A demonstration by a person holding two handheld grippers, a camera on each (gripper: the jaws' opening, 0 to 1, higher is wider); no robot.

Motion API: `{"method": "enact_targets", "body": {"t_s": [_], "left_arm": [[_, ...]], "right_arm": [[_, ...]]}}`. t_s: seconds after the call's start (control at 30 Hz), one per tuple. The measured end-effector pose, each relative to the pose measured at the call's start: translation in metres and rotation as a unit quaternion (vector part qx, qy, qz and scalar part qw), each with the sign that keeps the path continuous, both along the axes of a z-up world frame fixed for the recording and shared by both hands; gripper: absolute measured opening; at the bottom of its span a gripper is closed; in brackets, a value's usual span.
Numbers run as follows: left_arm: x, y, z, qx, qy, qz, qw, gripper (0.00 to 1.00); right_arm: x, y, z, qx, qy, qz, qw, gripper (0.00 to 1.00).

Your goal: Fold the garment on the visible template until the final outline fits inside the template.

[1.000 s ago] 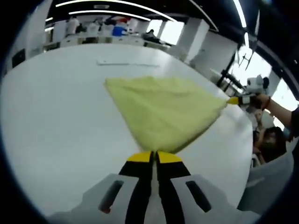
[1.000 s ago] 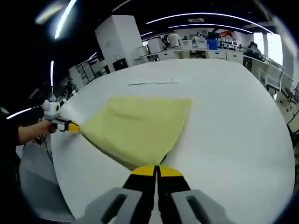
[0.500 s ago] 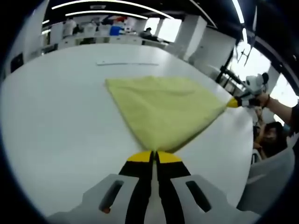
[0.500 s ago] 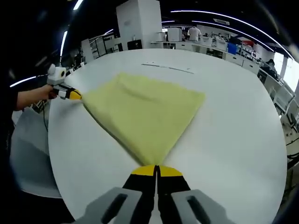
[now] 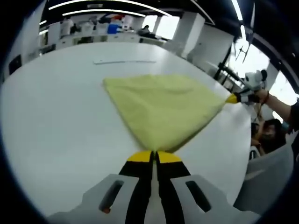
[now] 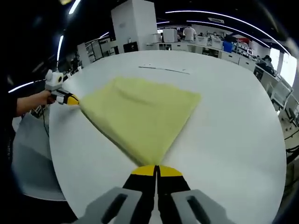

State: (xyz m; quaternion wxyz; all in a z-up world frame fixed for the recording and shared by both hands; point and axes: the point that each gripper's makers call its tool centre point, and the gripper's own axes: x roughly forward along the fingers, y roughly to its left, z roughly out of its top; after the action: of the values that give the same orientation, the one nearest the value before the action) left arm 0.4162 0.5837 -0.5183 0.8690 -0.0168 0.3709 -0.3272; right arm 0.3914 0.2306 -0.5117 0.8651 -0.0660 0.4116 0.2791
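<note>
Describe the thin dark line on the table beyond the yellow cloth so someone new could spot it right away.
Start at the white table and find the yellow cloth, pinched at two corners by the left gripper and right gripper. Past its far edge lies a thin dark line. It is the one mark on the bare white top.

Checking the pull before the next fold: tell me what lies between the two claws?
The yellow garment, stretched corner to corner between the left claw and right claw, both shut on it over the white table, seen in the right gripper view.

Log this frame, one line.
left tongs: shut on yellow cloth garment corner | right tongs: shut on opposite corner | garment spread over white table
</note>
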Motion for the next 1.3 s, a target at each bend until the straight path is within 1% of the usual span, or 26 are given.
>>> {"method": "enact_targets", "body": {"t_s": [0.2, 0.53, 0.67, 0.73, 0.77, 0.87, 0.97, 1.03, 1.1, 1.13, 1.17, 1.2, 1.3], "left_arm": [[-0.007, 0.002, 0.000, 0.008, 0.003, -0.002, 1.0000, 0.00], [-0.013, 0.007, -0.003, 0.014, 0.008, 0.002, 0.9999, 0.00], [-0.015, 0.007, -0.006, 0.021, 0.005, 0.000, 0.9998, 0.00], [-0.015, 0.007, -0.006, 0.025, 0.003, -0.002, 0.9997, 0.01], [-0.016, 0.007, -0.008, 0.030, 0.005, -0.004, 0.9995, 0.01], [-0.017, 0.008, -0.009, 0.033, 0.005, -0.009, 0.9994, 0.03], [-0.019, 0.010, -0.012, 0.039, 0.010, -0.011, 0.9991, 0.08], [-0.021, 0.011, -0.013, 0.042, 0.011, -0.011, 0.9990, 0.13], [-0.020, 0.012, -0.014, 0.044, 0.011, -0.009, 0.9990, 0.21], [-0.020, 0.012, -0.014, 0.044, 0.010, -0.008, 0.9989, 0.26], [-0.019, 0.012, -0.013, 0.042, 0.005, -0.007, 0.9991, 0.29], [-0.020, 0.012, -0.012, 0.042, 0.006, -0.004, 0.9991, 0.33], [-0.017, 0.013, -0.009, 0.038, 0.000, 0.008, 0.9992, 0.50]], "right_arm": [[-0.006, 0.003, -0.001, 0.003, 0.005, -0.004, 1.0000, 0.00], [-0.015, 0.006, -0.005, 0.013, 0.014, -0.008, 0.9998, 0.00], [-0.017, 0.008, -0.007, 0.016, 0.018, -0.006, 0.9997, 0.00], [-0.016, 0.008, -0.008, 0.020, 0.021, -0.016, 0.9995, 0.00], [-0.016, 0.008, -0.008, 0.026, 0.025, -0.026, 0.9990, 0.00], [-0.016, 0.009, -0.009, 0.032, 0.029, -0.031, 0.9986, 0.00], [-0.014, 0.008, -0.010, 0.032, 0.028, -0.035, 0.9985, 0.00], [-0.013, 0.006, -0.011, 0.035, 0.030, -0.046, 0.9979, 0.00], [-0.012, 0.004, -0.010, 0.038, 0.029, -0.057, 0.9973, 0.06], [-0.011, 0.002, -0.009, 0.039, 0.028, -0.061, 0.9969, 0.11], [-0.010, 0.001, -0.009, 0.042, 0.027, -0.066, 0.9966, 0.17], [-0.009, 0.001, -0.007, 0.047, 0.025, -0.072, 0.9960, 0.23], [-0.005, 0.002, -0.004, 0.055, 0.018, -0.081, 0.9951, 0.41]]}}
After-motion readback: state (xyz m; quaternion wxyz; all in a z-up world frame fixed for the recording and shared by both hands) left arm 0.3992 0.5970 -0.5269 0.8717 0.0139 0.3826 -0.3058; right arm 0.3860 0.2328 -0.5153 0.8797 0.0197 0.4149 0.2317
